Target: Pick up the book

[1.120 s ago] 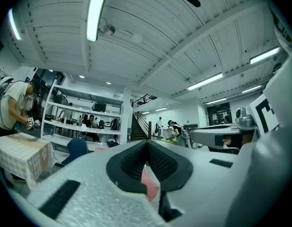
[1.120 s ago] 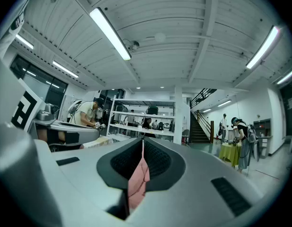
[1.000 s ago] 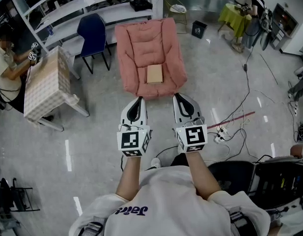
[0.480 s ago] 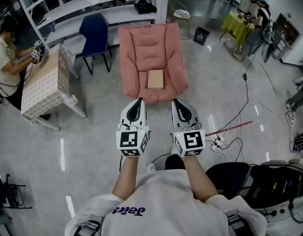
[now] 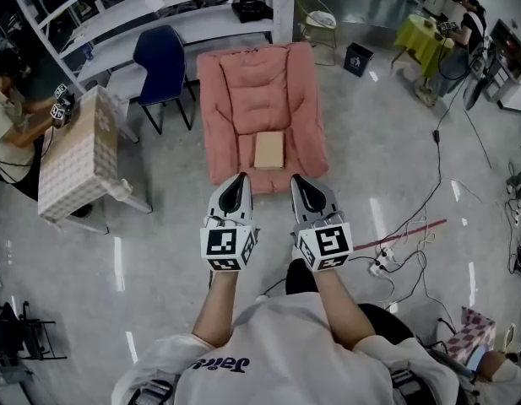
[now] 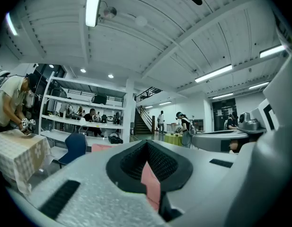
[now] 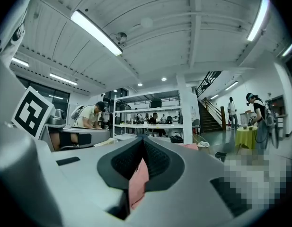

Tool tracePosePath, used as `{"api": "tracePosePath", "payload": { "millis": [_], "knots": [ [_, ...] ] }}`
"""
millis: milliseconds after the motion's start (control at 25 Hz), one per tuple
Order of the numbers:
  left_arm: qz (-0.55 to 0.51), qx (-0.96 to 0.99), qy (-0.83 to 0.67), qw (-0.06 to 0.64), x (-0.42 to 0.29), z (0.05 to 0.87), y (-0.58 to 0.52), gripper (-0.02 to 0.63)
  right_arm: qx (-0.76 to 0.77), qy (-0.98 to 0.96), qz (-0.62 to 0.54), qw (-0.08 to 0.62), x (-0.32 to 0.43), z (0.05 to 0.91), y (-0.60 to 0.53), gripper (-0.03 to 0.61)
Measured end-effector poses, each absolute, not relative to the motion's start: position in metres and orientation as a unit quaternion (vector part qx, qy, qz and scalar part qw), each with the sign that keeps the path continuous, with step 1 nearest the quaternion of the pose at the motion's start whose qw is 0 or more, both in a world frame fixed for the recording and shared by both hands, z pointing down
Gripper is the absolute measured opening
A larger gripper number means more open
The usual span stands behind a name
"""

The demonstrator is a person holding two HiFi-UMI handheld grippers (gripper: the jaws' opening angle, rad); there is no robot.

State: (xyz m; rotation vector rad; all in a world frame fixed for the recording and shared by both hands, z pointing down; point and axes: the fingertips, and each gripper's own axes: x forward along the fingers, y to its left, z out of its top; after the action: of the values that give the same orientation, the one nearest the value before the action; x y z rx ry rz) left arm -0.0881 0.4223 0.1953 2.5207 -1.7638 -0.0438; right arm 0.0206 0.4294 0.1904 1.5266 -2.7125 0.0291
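Note:
A tan book point(image 5: 268, 150) lies flat on the seat of a pink padded armchair point(image 5: 258, 83) in the head view. Both grippers are held level just short of the chair's front edge, side by side. My left gripper point(image 5: 236, 180) is shut and holds nothing, its tips close to the seat's front left. My right gripper point(image 5: 299, 181) is shut and empty too, at the seat's front right. In the left gripper view the jaws point(image 6: 147, 145) meet, with pink chair fabric showing past them. The right gripper view shows the same shut jaws point(image 7: 143, 144). The book is hidden in both gripper views.
A blue chair point(image 5: 163, 57) and a table with a checked cloth point(image 5: 78, 154) stand left of the armchair, a person point(image 5: 7, 116) working at it. White shelving point(image 5: 159, 7) runs behind. Cables and a power strip point(image 5: 395, 243) lie on the floor at right.
The person has stepped forward, so the armchair and book sit nearer to both grippers. Both grippers stay shut and side by side.

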Motion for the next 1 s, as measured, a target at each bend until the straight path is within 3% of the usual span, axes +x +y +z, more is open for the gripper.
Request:
{"api": "tracePosePath", "payload": {
  "millis": [600,1000],
  "knots": [
    [0.005,0.8,-0.598,0.048,-0.024,0.213,0.229,0.015,0.453,-0.891,0.032,0.012,0.088,0.203,0.223,0.014],
    [0.033,0.792,-0.599,0.11,-0.066,0.296,0.129,0.015,0.434,-0.891,0.104,0.081,0.05,0.287,0.13,0.015]
  ]
}}
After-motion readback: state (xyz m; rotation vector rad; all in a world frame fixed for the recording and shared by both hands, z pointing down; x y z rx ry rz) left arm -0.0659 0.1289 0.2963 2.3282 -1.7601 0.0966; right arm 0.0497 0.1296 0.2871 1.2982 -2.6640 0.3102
